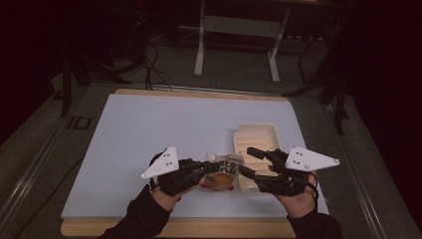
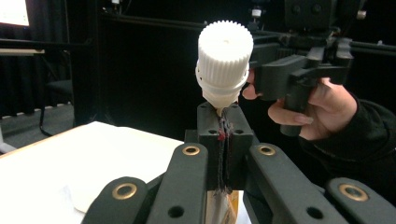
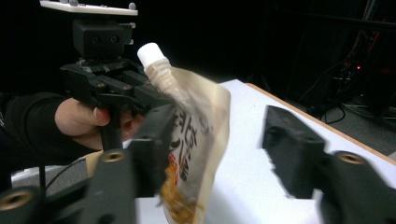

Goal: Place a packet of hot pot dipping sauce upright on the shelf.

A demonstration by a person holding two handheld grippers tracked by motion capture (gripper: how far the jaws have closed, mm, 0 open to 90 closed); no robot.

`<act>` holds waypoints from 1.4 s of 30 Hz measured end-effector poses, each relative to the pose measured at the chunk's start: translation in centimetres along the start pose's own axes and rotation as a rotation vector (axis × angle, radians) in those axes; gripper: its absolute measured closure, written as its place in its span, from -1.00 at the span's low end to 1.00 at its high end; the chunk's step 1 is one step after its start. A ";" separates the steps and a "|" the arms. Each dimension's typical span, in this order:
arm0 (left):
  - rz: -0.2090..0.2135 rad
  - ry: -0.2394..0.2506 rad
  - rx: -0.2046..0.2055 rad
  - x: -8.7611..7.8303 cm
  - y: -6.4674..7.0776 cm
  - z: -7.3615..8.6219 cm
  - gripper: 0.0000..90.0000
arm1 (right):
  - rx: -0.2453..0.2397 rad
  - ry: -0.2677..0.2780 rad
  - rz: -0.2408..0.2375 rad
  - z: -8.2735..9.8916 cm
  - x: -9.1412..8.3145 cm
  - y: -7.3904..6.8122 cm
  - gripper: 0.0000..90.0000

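The pouch (image 3: 196, 140) carries bold black characters running down its pale front, seen best in the right gripper view, but they are blurred and cut off by the claw, so no word can be made out. In the high view the same dark print on the pouch (image 1: 226, 169) is too small to read. No other text is legible.

— What is seen beyond the table?
— A white metal stand (image 1: 238, 26) is set on the grey floor, and dark cables (image 1: 152, 64) are trailed to its left.
— And the table top?
— A pale sheet (image 1: 149, 124) is laid over a wooden board (image 1: 199, 93); the wood is left showing along the far and near edges.
— Anything lit?
— A bright screen (image 2: 13, 11) is caught in the left gripper view's corner.
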State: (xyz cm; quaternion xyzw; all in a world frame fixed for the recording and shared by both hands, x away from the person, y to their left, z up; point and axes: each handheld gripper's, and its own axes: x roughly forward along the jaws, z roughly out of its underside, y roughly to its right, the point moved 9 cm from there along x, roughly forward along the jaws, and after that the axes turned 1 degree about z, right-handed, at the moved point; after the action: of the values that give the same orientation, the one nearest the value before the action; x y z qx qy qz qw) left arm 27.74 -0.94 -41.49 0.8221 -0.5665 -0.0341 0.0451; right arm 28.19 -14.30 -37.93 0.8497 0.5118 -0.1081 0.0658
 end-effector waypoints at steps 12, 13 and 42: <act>-0.013 0.001 0.013 1.0 0.1 0.1 0.96 | -0.029 -0.097 -0.044 0.5 1.0 0.4 0.68; -0.020 -0.004 0.015 1.0 0.0 0.1 0.96 | -0.027 -0.097 -0.048 0.6 1.0 0.4 0.72; -0.096 -0.038 -0.048 -1.6 -2.0 0.1 -0.45 | -0.058 -0.076 -0.161 -1.2 -1.0 3.2 0.97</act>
State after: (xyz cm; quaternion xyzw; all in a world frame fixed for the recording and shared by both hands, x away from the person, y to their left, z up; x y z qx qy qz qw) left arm 29.06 1.23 -41.82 0.8464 -0.5260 -0.0654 0.0522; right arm 30.65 -16.39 -36.49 0.7987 0.5786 -0.1304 0.1010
